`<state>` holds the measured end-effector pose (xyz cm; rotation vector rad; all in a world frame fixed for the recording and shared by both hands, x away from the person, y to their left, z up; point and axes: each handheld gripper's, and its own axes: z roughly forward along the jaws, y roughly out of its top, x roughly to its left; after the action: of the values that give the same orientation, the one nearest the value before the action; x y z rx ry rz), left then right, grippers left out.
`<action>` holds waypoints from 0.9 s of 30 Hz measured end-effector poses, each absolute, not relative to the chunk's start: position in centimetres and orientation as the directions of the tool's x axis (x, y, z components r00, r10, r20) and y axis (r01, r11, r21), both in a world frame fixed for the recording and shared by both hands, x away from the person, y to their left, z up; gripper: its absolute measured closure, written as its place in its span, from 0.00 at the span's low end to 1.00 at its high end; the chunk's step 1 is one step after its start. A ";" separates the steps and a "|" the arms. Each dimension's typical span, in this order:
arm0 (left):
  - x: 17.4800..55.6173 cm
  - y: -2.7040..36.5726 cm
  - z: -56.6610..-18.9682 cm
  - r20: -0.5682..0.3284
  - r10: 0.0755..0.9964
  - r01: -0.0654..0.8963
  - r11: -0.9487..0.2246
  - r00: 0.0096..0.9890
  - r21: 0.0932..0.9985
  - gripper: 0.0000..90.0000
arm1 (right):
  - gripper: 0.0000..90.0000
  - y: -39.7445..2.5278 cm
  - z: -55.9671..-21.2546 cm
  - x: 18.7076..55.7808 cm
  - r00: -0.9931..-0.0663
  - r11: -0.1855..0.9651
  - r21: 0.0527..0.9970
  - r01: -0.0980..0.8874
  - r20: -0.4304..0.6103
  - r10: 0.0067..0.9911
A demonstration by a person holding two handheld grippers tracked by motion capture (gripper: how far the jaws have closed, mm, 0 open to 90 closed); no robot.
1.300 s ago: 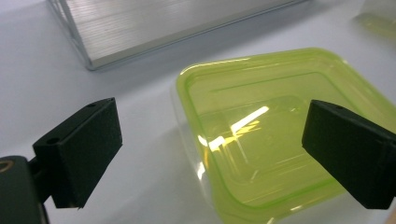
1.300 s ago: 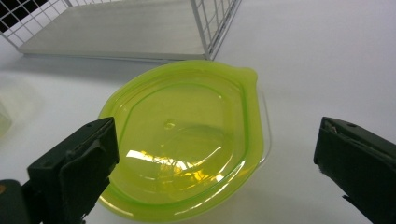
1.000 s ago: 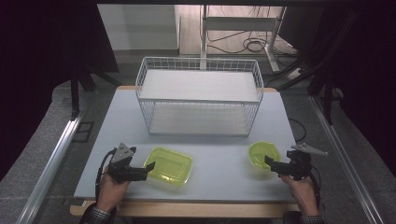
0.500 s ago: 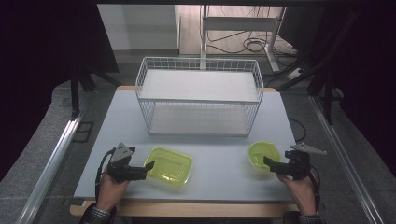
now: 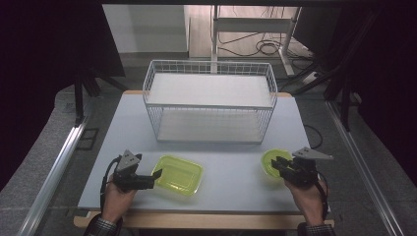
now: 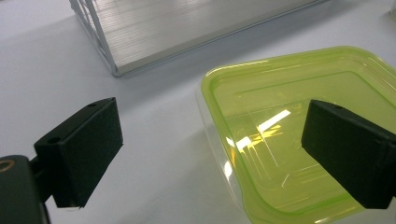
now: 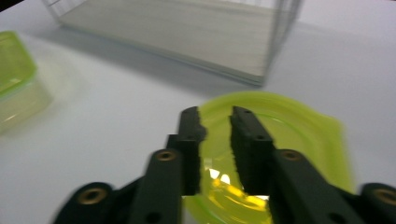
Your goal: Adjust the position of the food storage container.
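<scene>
Two green pieces sat on tabletop in front of wire basket: rectangular container front-left, round lid front-right. Your left tongs spread wide, straddling container's near wall. Your right tongs nearly pressed together over lid rim, pinching nothing certain. Risk: thin slick plastic could slip or flex once squeezed.

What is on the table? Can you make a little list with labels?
table: white top
rack: white wire, at the back
box: yellow-green, rectangular, front left
bowl: yellow-green, round, front right
left gripper: open, jaws either side of the box's rim
right gripper: jaws close together with a narrow gap, at the bowl's rim
</scene>
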<state>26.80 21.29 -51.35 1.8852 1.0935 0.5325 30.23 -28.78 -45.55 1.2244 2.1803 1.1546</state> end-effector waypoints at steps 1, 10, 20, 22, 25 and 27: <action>26.8 21.3 -51.3 -0.058 0.851 0.479 -0.236 0.522 0.845 0.06 | 0.90 -28.4 -45.6 30.3 -0.559 0.290 0.806 0.516 0.061 0.827; 26.8 21.2 -51.4 -0.053 0.851 0.481 -0.243 0.522 0.842 0.05 | 0.99 -25.0 -47.2 31.4 -0.628 0.393 0.747 0.537 0.043 0.777; 26.9 21.2 -51.4 -0.046 0.850 0.486 -0.255 0.525 0.836 0.05 | 0.99 -25.7 -47.7 31.9 -0.603 0.388 0.730 0.563 0.042 0.797; 26.9 21.1 -51.4 -0.045 0.850 0.487 -0.256 0.525 0.835 0.05 | 0.99 -25.9 -47.8 32.0 -0.599 0.384 0.730 0.565 0.043 0.800; 26.9 21.1 -51.4 -0.045 0.851 0.489 -0.257 0.524 0.834 0.05 | 0.99 -26.7 -47.7 32.1 -0.579 0.365 0.733 0.574 0.047 0.814; 26.9 21.1 -51.4 -0.051 0.850 0.496 -0.255 0.524 0.830 0.05 | 0.99 -27.0 -47.7 32.2 -0.571 0.356 0.735 0.577 0.051 0.819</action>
<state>26.90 21.11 -51.43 1.9125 1.1031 0.5257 32.19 -27.02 -47.73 1.2326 2.2981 1.0450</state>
